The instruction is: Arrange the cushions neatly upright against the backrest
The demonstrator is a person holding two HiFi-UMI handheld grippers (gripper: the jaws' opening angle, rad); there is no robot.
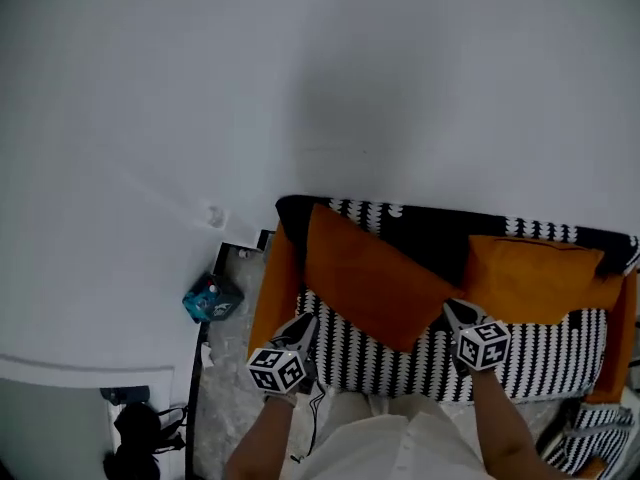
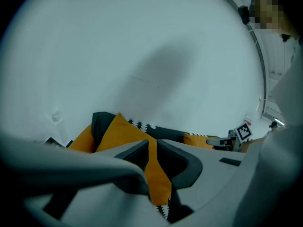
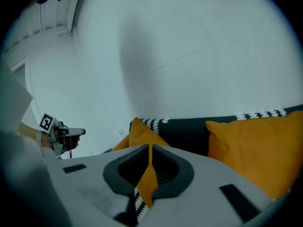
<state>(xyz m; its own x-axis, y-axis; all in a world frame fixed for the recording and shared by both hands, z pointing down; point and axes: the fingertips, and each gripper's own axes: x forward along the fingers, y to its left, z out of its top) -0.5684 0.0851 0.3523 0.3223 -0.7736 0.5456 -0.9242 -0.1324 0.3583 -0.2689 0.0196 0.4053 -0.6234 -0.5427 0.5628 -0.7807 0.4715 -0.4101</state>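
Left gripper: the left gripper (image 2: pixel 152 148) has its jaws closed together on a thin fold of orange fabric, which runs down through the narrow slit between them.
Right gripper: the right gripper (image 3: pixel 150 167) is likewise pinched tight on an orange fabric edge, with the black-and-white weave showing just under the jaws.
Held thing: both folds belong to the large orange fabric cushion (image 1: pixel 375 273), gripped near its two front corners, one gripper at each side.
Cushion's place: it lies at the left half of the sofa, slanted, its far corner up against the dark backrest (image 1: pixel 430 233) and its near edge over the seat.
Cushion relative to grippers: it spreads away from both grippers toward the backrest, filling the span between them.
Second cushion: a second orange cushion (image 1: pixel 535 278) leans on the backrest at the right, just beside the right gripper and not held.
Sofa: the black-and-white patterned sofa seat (image 1: pixel 540 358) lies under both cushions.
Surroundings: a small teal box (image 1: pixel 212 298) sits on the floor to the sofa's left, below a plain white wall (image 1: pixel 300 88).
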